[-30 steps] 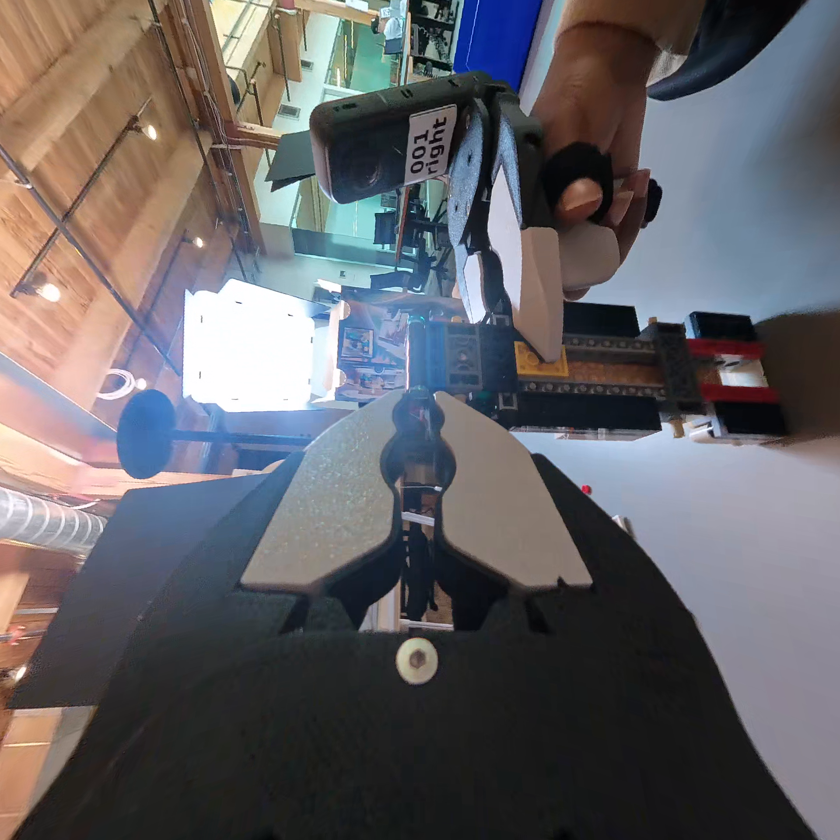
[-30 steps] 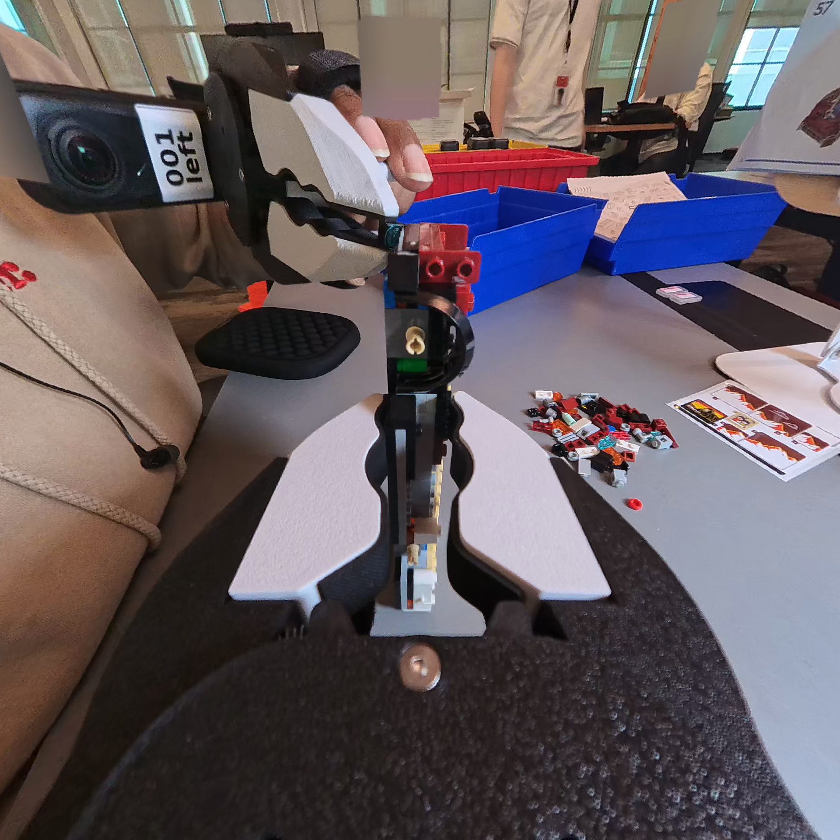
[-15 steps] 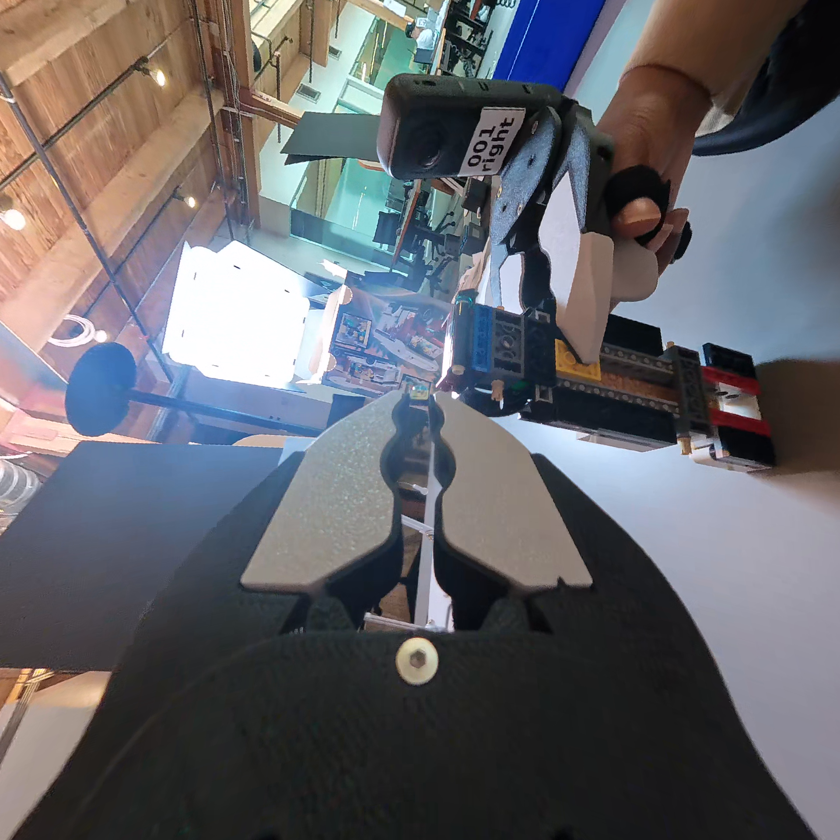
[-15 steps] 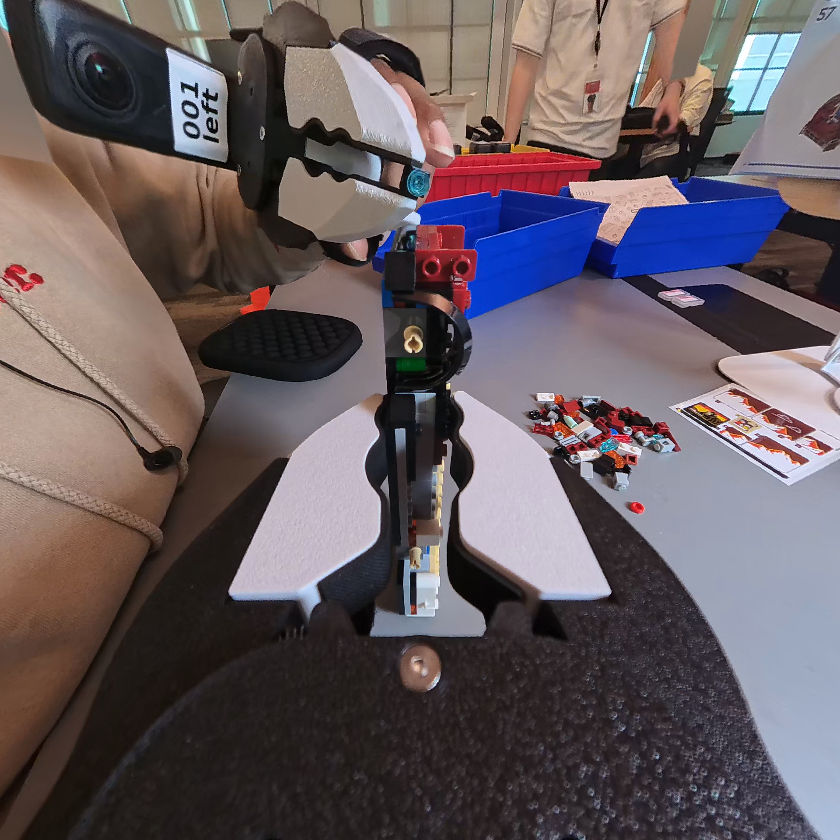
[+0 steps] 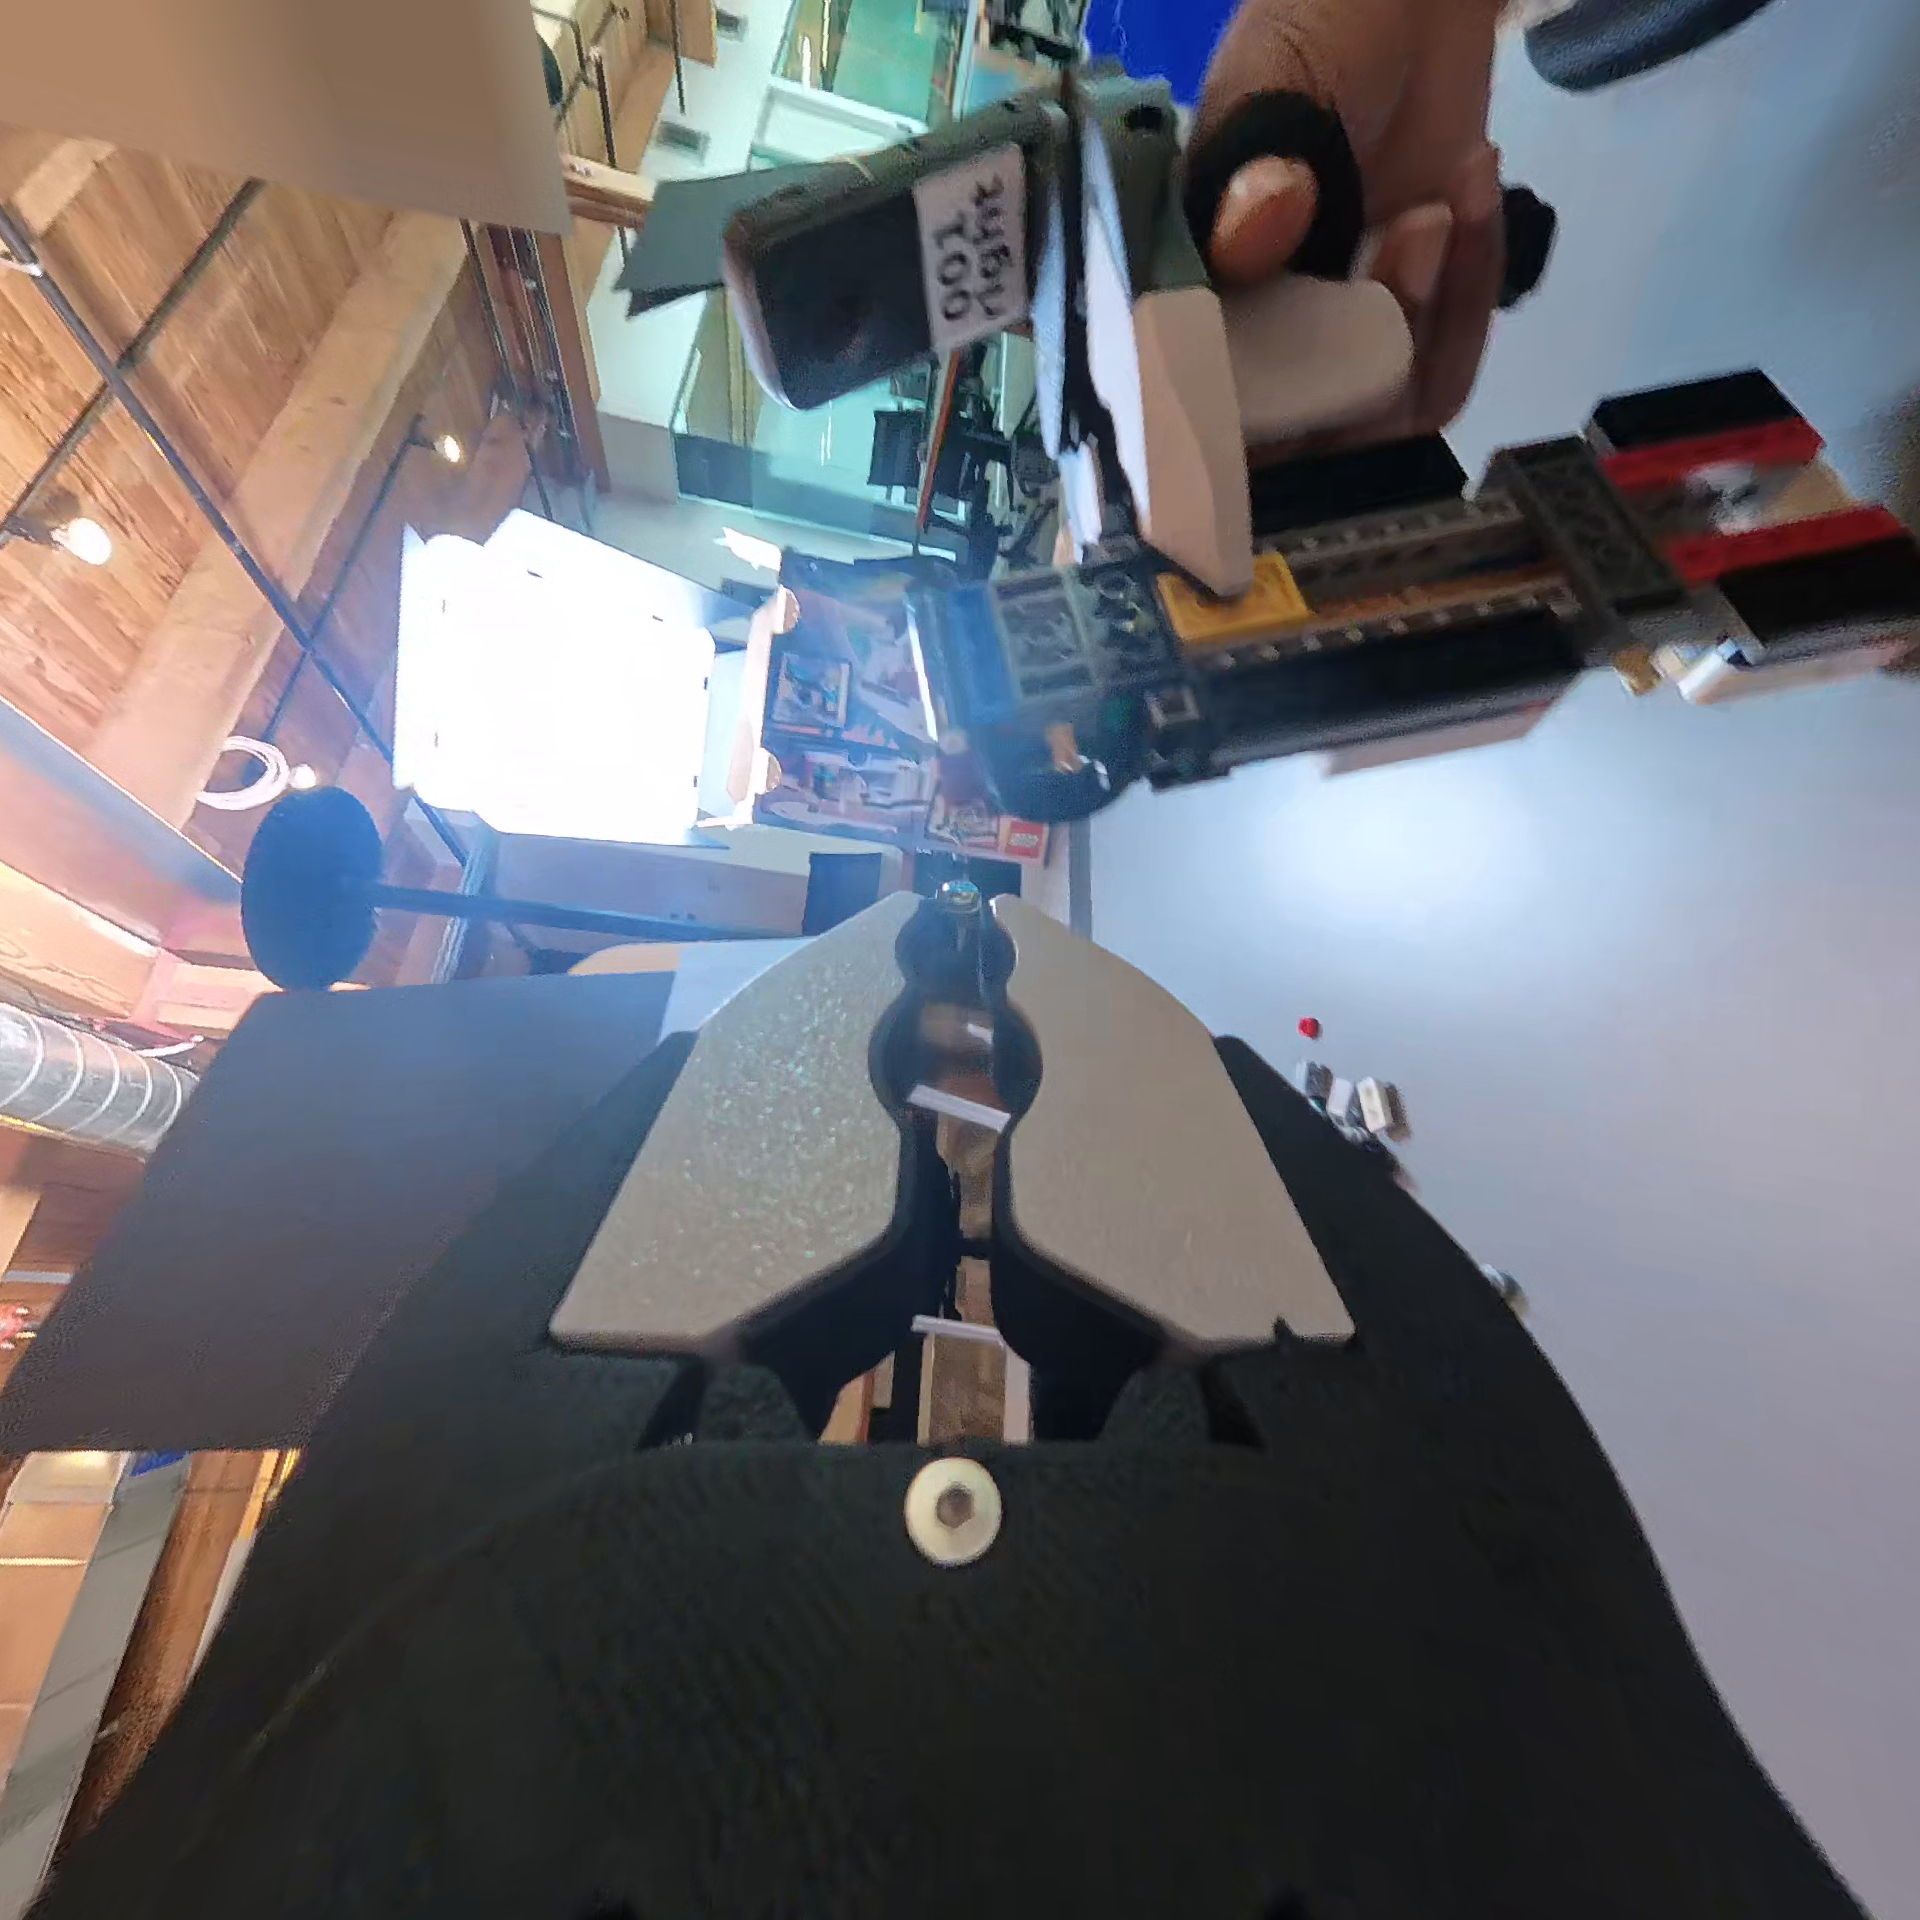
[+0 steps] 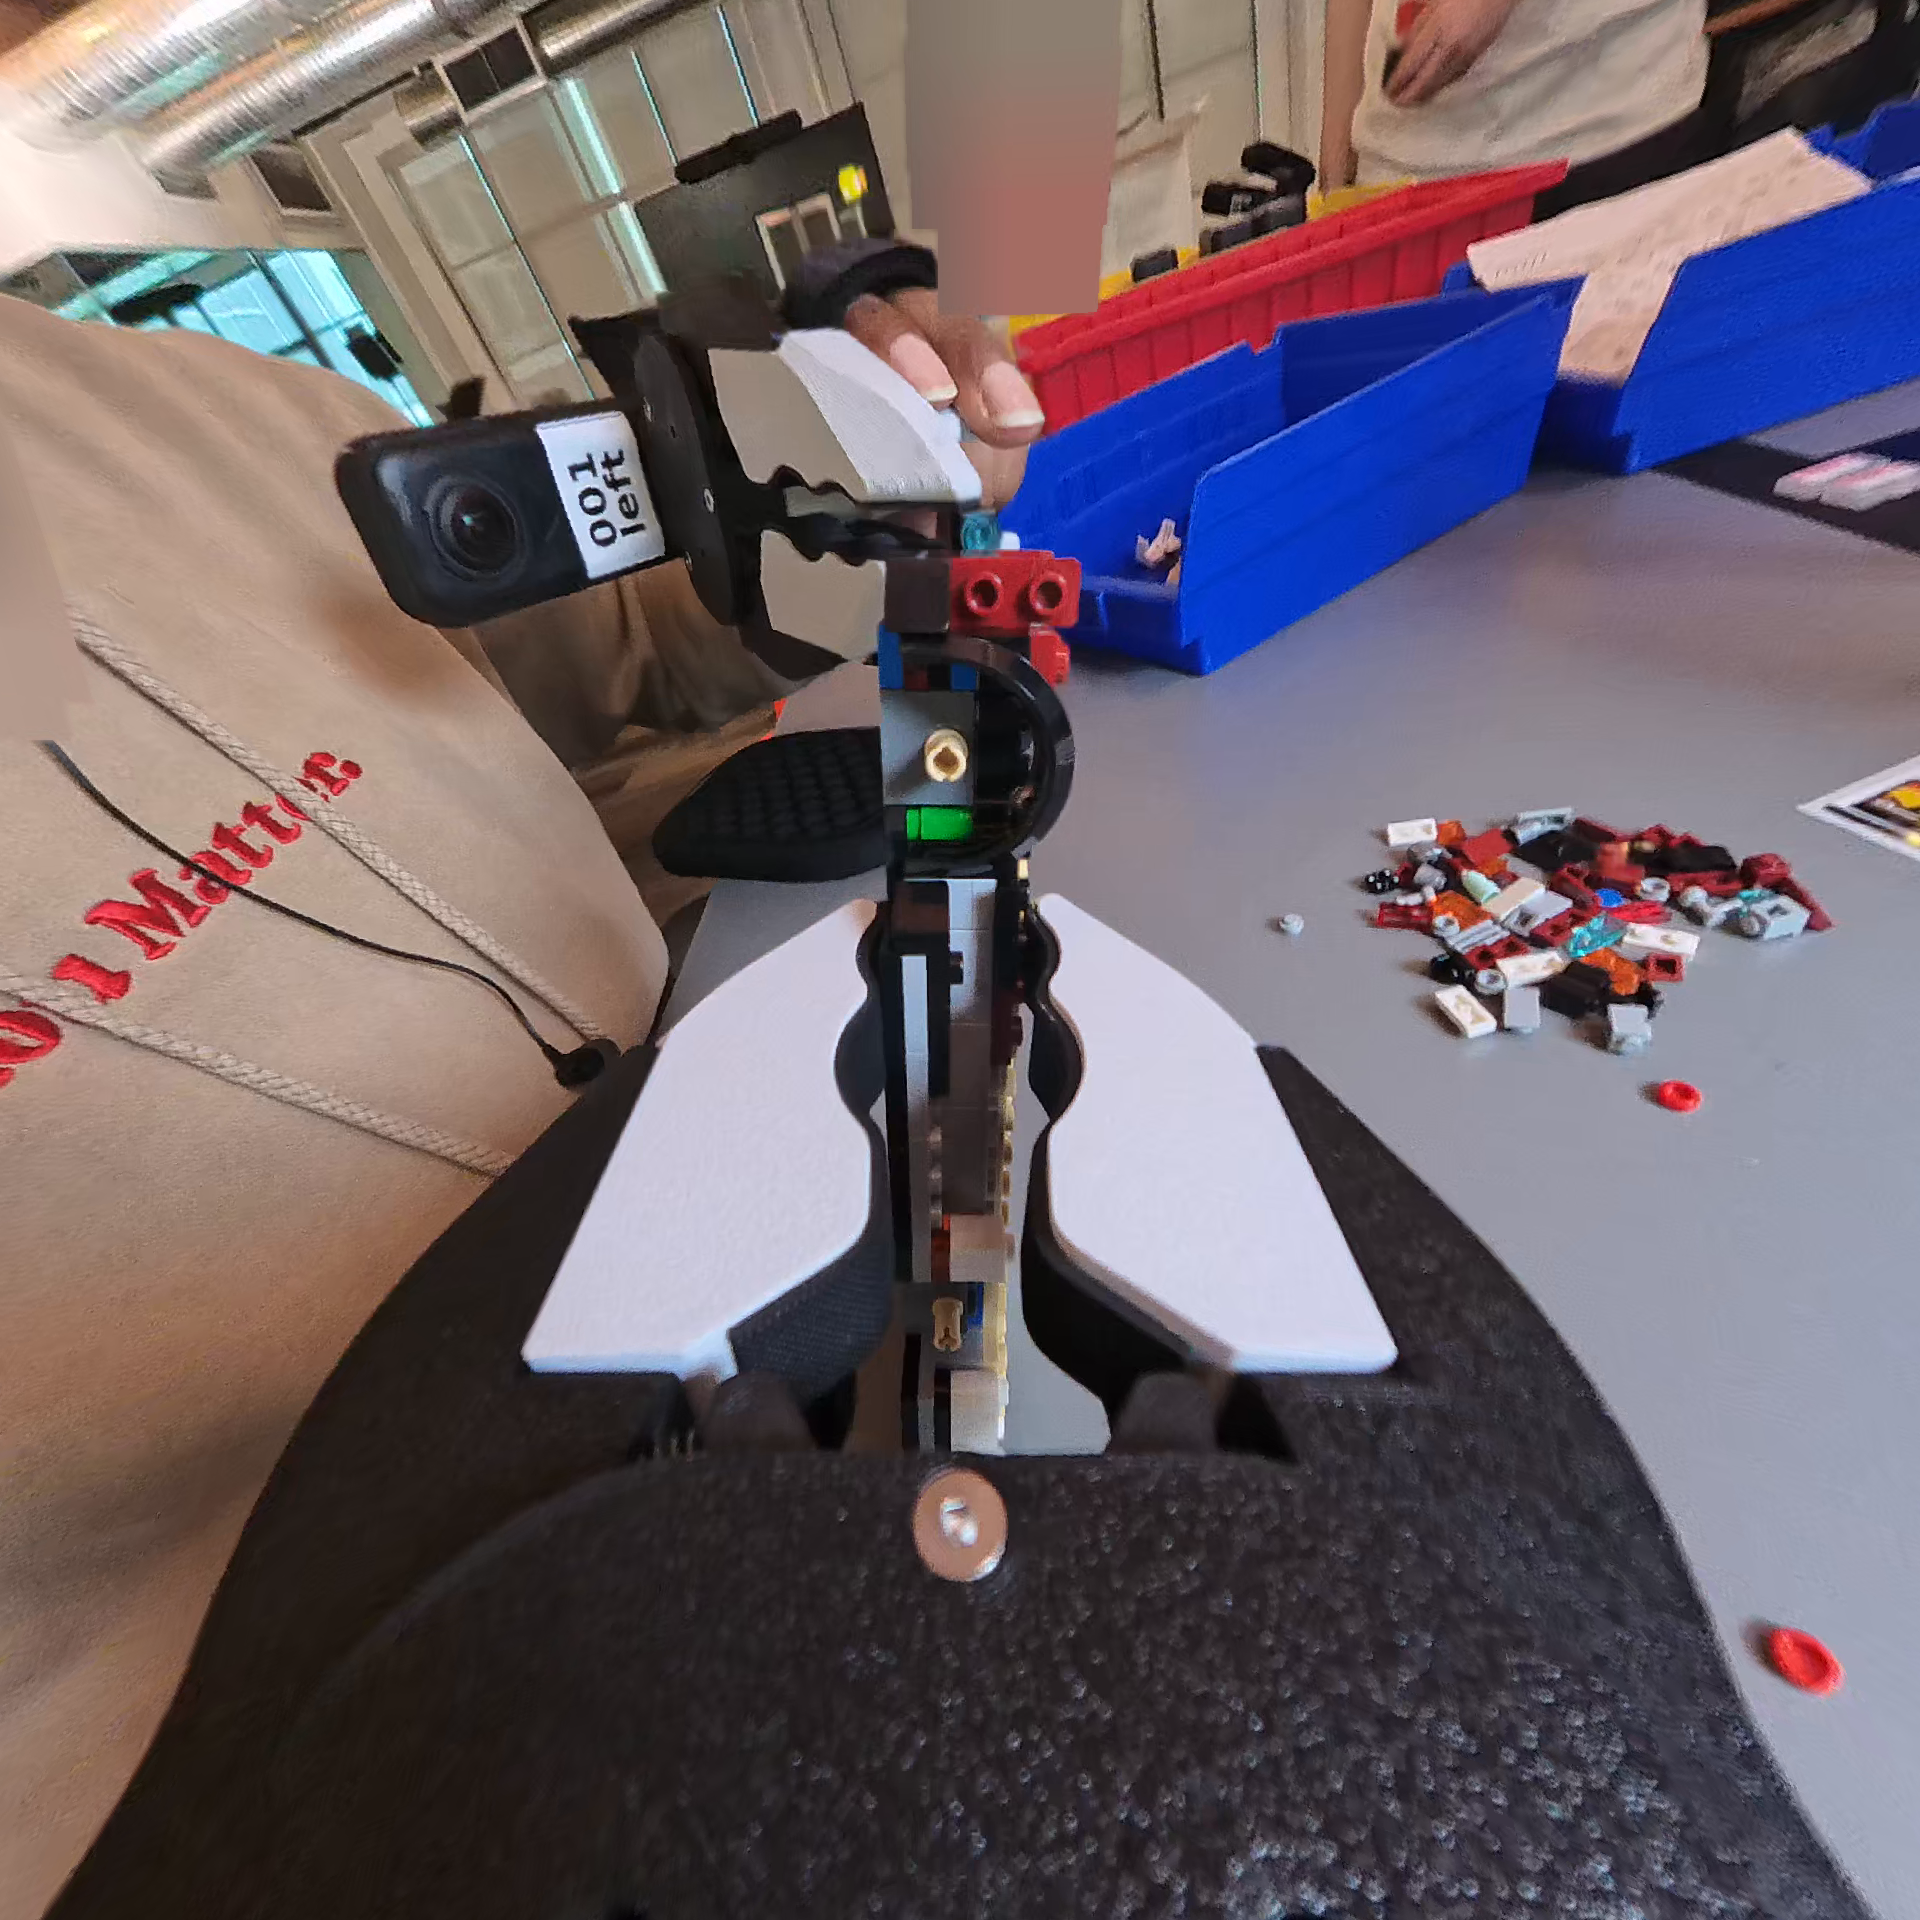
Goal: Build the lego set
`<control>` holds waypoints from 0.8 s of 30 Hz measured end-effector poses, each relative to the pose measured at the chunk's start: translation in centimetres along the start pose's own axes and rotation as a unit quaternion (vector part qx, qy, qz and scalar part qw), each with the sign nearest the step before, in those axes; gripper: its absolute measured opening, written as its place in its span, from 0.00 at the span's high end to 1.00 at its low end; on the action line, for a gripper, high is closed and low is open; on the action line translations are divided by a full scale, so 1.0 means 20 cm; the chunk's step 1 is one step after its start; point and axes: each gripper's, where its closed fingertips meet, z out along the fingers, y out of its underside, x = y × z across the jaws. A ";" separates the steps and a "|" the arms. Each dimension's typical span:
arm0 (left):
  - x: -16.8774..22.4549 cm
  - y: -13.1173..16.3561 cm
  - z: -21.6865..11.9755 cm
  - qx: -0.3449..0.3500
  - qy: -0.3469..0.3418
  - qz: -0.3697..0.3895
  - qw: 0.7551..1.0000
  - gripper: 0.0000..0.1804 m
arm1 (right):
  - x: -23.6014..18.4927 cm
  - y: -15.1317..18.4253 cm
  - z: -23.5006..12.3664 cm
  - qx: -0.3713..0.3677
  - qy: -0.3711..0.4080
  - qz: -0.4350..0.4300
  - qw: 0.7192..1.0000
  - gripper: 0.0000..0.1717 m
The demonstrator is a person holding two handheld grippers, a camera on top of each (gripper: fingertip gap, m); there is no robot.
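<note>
Right gripper [image 6: 956, 914]: white fingers clamped on both flanks of a long black, grey and red toy-brick model [image 6: 956, 748], held end-on above the near edge of the grey table [image 6: 1351, 1195].

Left gripper [image 5: 956, 914]: tips pinched together on a small translucent blue round stud [image 6: 977, 533], just above the model's red end brick.

A pile of loose small bricks [image 6: 1579, 925] lies mid-table; blue plastic bins [image 6: 1351, 468] stand along the far edge.

Unclear: whether the stud touches the model. The left view is motion-blurred, and the model's rear is hidden between the fingers.
</note>
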 end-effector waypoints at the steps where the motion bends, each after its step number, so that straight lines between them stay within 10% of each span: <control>1: 0.04 0.03 -0.01 -0.009 0.004 -0.001 1.000 0.95 | 0.01 0.00 -0.01 -0.015 0.001 0.006 1.000 0.87; 6: 0.38 0.15 0.00 -0.064 0.080 0.014 0.995 0.96 | 0.07 -0.01 -0.08 -0.084 0.034 -0.025 0.996 0.87; 12: 0.70 0.20 -0.01 -0.096 0.237 -0.145 0.956 0.96 | 0.11 -0.01 -0.08 -0.094 0.053 -0.021 0.994 0.86; 24: 0.80 0.15 -0.07 -0.099 0.350 -0.316 0.876 0.93 | 0.11 -0.01 -0.10 -0.080 0.053 -0.015 0.995 0.86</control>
